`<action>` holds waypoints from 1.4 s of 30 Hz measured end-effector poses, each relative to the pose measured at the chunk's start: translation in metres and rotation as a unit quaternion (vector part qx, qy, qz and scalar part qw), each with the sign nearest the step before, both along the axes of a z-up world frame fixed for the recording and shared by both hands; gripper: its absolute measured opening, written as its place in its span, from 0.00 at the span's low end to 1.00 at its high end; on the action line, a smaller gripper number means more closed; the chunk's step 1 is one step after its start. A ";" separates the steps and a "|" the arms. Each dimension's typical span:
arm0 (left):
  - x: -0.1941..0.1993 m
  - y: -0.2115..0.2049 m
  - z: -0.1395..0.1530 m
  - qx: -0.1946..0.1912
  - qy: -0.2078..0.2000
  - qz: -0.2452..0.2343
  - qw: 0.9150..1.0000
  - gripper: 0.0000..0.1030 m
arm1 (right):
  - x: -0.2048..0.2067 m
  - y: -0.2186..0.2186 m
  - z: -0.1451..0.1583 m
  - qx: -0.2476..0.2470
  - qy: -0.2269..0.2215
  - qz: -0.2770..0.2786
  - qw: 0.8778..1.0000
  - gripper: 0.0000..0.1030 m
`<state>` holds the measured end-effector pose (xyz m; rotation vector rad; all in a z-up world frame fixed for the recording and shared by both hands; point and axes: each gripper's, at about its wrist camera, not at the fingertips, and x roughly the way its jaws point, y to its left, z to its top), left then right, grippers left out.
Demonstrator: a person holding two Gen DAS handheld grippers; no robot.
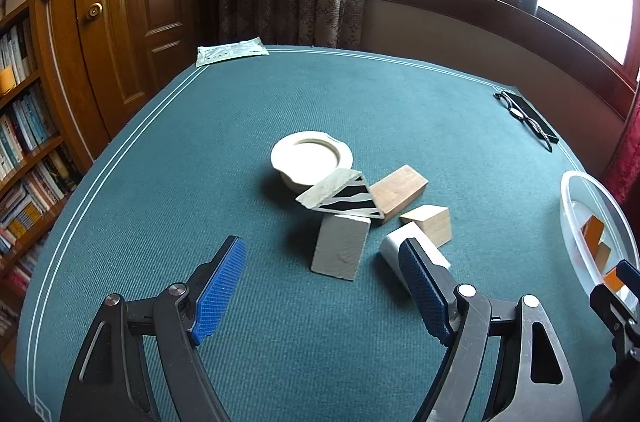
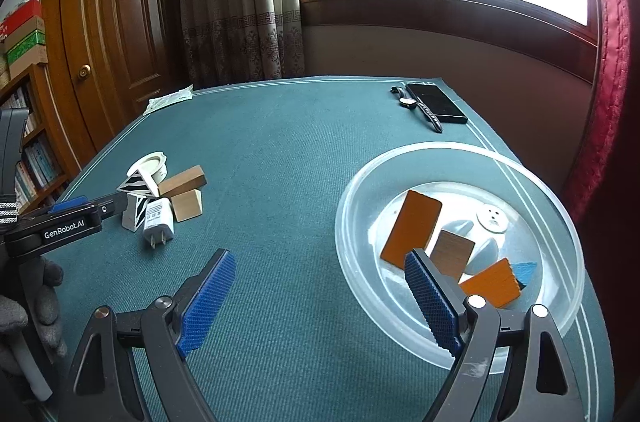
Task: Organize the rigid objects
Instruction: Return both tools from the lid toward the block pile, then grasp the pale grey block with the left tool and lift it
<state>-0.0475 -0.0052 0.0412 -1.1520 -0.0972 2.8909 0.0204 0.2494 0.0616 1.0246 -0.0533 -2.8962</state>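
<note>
A heap of rigid objects lies mid-table: a white round dish [image 1: 311, 158], a zebra-striped wedge [image 1: 344, 197], a pale stone block [image 1: 340, 251], two wooden blocks [image 1: 398, 187] [image 1: 430, 222] and a white charger [image 1: 408, 248]. My left gripper [image 1: 322, 292] is open and empty, just short of the stone block and the charger. My right gripper [image 2: 318, 302] is open and empty beside a clear round bowl [image 2: 560, 222] that holds orange blocks [image 2: 412, 228], a brown block [image 2: 452, 254] and a blue piece [image 2: 524, 271]. The heap shows left in the right wrist view [image 2: 164, 198].
A black phone [image 2: 438, 102] and a watch [image 2: 408, 101] lie at the far right corner. A paper packet [image 1: 231, 51] lies at the far left corner. A bookshelf and a door stand left, a window behind. The left gripper's body [image 2: 60, 226] shows at the left.
</note>
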 end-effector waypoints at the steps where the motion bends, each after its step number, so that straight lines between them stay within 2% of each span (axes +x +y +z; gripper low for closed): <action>1: 0.000 -0.002 -0.002 -0.001 -0.003 0.003 1.000 0.78 | -0.001 -0.004 -0.001 0.001 -0.002 0.005 1.000 0.87; 12: -0.017 -0.001 -0.018 -0.006 -0.020 0.003 1.000 0.76 | 0.002 -0.032 -0.012 0.000 -0.017 0.053 0.998 0.87; 15: -0.026 0.001 -0.023 -0.007 -0.027 -0.002 1.000 0.66 | 0.001 -0.034 -0.015 -0.001 -0.023 0.058 0.998 0.87; 17: -0.032 0.004 -0.026 -0.003 -0.037 -0.011 0.999 0.56 | 0.001 -0.035 -0.016 -0.002 -0.027 0.059 0.998 0.87; 21: -0.040 0.008 -0.026 0.014 -0.039 -0.025 0.999 0.47 | 0.001 -0.037 -0.019 -0.002 -0.031 0.065 0.997 0.87; 24: -0.042 0.010 -0.026 0.019 -0.038 -0.033 0.999 0.32 | 0.003 -0.040 -0.019 -0.001 -0.032 0.071 0.997 0.87; 39: -0.004 -0.006 -0.023 0.007 -0.039 -0.040 0.998 0.32 | -0.014 -0.060 -0.009 -0.020 -0.071 0.124 0.990 0.86; 42: 0.008 -0.014 -0.023 0.007 -0.037 -0.042 0.998 0.32 | -0.023 -0.075 -0.010 -0.010 -0.072 0.135 0.988 0.82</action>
